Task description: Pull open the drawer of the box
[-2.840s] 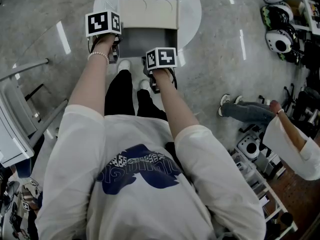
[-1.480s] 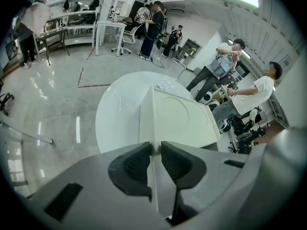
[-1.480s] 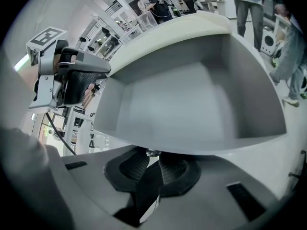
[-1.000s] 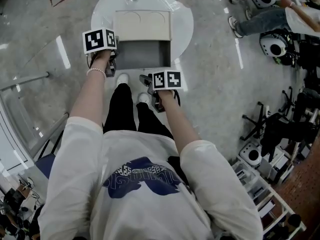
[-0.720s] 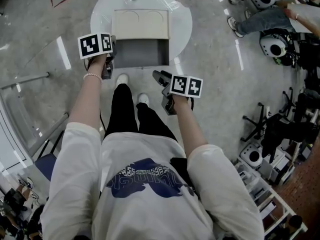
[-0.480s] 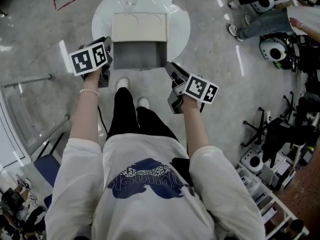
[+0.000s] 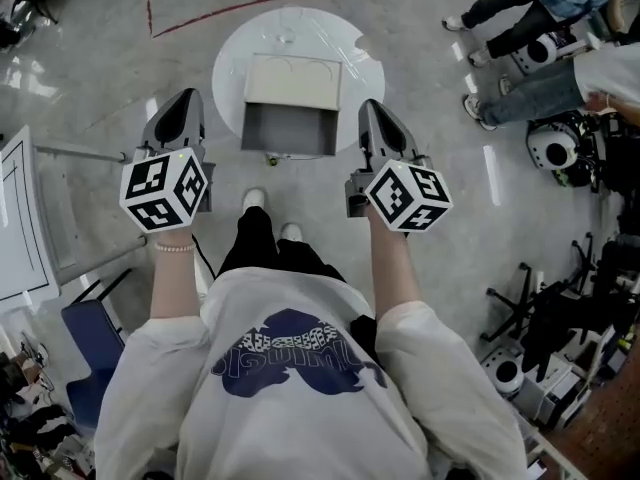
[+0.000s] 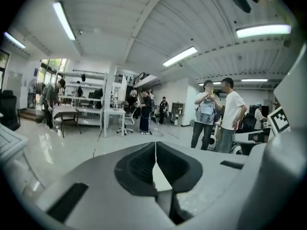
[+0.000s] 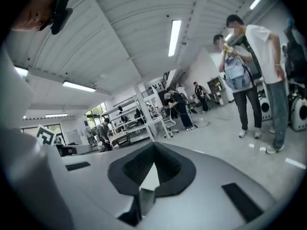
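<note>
The cream box (image 7: pixel 293 81) stands on a round white table (image 7: pixel 345 53). Its grey drawer (image 7: pixel 289 130) is pulled out toward me and looks empty. My left gripper (image 7: pixel 180 103) is held up to the left of the box, well apart from it. My right gripper (image 7: pixel 372 108) is held up to the right, also clear of the drawer. Both point forward and upward, across the room. In the left gripper view the left gripper (image 8: pixel 155 145) has its jaws shut with nothing between them. The right gripper (image 9: pixel 153 147) is likewise shut on nothing.
People (image 7: pixel 520 8) stand at the far right near racks of equipment (image 7: pixel 560 148). A white desk (image 7: pixel 20 218) and a blue seat (image 7: pixel 95 338) are at my left. Two people (image 8: pixel 218 114) stand ahead in the left gripper view.
Both grippers have left the drawer front, swung out to either side and risen toward the camera. The right gripper's jaws have closed. The drawer stays pulled out.
</note>
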Demonstrator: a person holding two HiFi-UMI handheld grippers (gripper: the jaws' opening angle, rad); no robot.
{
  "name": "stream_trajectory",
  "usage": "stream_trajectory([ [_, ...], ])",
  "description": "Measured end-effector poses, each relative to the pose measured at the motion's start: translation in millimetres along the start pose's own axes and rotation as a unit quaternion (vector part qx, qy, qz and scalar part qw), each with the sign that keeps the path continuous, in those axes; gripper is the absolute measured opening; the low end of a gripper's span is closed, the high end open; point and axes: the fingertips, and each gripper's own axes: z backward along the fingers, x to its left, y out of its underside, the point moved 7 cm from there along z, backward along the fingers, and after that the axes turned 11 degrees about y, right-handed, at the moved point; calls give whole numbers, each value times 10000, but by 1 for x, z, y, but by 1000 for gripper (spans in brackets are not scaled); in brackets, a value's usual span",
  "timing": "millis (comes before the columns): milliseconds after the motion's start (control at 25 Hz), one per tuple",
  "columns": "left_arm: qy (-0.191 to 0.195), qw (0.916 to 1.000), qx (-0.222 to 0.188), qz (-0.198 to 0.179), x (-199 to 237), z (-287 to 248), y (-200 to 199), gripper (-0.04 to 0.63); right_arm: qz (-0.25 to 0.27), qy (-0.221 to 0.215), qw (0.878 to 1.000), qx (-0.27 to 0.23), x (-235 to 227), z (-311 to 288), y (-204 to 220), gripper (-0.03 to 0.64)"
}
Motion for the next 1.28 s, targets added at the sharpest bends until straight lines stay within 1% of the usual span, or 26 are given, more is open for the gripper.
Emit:
stream_trajectory([
  [120,-80,9985,-325,-437,-15,20,-14,9,505,49,9978,-420,17,7,-17,-2],
  [240,-81,9950,-620,-776,-24,31,-18,8,1051,209,9909,-818,30,15,-28,-2],
  [400,1,9883,-1102,-1054,-30,38,-23,8,1626,479,9767,-1316,47,22,-40,-2],
  [560,92,9814,-1448,-1254,-30,38,-28,8,2060,595,9629,-1636,61,25,-45,-2],
  [680,173,9789,-1568,-1303,-26,34,-35,8,2117,601,9595,-1758,68,25,-46,-2],
  [840,231,9779,-1636,-1282,-23,28,-39,8,2265,552,9548,-1844,73,24,-43,-2],
  [1040,243,9777,-1658,-1263,-22,26,-41,8,2612,604,9482,-1706,74,21,-41,-3],
  [1200,192,9787,-1719,-1107,-16,26,-42,8,2644,610,9473,-1703,74,17,-44,-3],
  [1280,157,9786,-1736,-1093,-14,25,-42,8,2668,597,9468,-1700,74,16,-45,-3],
])
